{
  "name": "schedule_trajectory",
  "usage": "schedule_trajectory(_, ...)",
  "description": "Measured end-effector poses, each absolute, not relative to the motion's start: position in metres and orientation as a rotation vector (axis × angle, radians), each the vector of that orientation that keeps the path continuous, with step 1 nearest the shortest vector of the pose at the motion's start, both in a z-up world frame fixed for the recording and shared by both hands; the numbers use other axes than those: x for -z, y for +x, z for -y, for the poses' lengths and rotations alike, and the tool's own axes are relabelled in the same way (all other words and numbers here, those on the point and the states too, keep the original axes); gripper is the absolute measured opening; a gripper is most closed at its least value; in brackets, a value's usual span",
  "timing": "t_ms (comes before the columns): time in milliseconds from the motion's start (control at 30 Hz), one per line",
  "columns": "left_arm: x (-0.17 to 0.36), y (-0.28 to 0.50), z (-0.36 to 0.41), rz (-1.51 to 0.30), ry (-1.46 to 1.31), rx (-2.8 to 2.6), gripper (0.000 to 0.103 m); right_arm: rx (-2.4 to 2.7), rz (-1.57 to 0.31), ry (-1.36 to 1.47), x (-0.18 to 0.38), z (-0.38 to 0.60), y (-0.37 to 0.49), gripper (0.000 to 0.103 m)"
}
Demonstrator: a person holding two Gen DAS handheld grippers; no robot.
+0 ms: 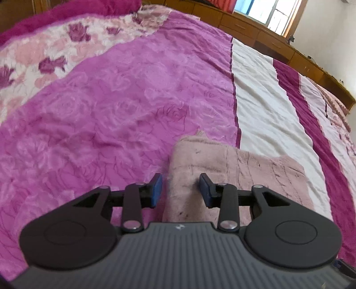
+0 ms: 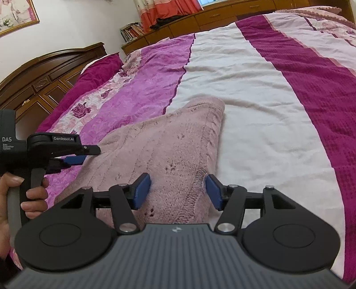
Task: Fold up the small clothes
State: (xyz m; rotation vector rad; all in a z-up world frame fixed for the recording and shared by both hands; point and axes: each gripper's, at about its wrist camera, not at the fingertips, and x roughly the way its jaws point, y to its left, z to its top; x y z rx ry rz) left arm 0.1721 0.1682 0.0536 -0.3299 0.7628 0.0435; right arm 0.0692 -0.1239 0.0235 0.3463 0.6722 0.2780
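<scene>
Pink knit garment [image 2: 169, 146] part-folded on bed [image 2: 255, 89]; left gripper [image 1: 180, 189] & right gripper [image 2: 178, 191] both open astride its near folds, nothing held: shallow pinch w/ either may catch one layer only, undoing fold

Bed [image 2: 255, 73], wooden cabinets [image 1: 255, 33], bright window [image 1: 270, 13]

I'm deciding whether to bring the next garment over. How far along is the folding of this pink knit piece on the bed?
Partly done: the pink knit garment already lies doubled, with a rounded folded edge at its far end. In hand: the left gripper and right gripper each straddle the near edge, fingers apart, not pinching. Left: it sits crooked across the bedspread, so another fold and squaring up seem needed.
</scene>
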Motion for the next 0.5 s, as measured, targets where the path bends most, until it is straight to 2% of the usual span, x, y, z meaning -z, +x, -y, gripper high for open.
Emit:
schedule_trajectory(167,-0.055,0.16,-0.175,-0.79,-0.348,-0.012,0.041,-0.282,-0.692,0.392,-0.024,0.13,0.072,0.068)
schedule_trajectory(233,-0.057,0.155,-0.177,-0.798,-0.358,0.002,0.058,-0.285,-0.703,0.426,-0.024,0.135,0.074,0.07)
schedule_trajectory(300,-0.059,0.149,-0.18,-0.797,-0.375,0.021,0.064,-0.285,-0.714,0.468,-0.023,0.141,0.076,0.071)
schedule_trajectory(367,-0.059,0.144,-0.181,-0.802,-0.389,0.041,0.067,-0.28,-0.726,0.523,-0.02,0.149,0.08,0.08)
schedule_trajectory(500,-0.05,0.139,-0.183,-0.839,-0.44,0.059,0.072,-0.319,-0.762,0.626,-0.012,0.158,0.09,0.083)
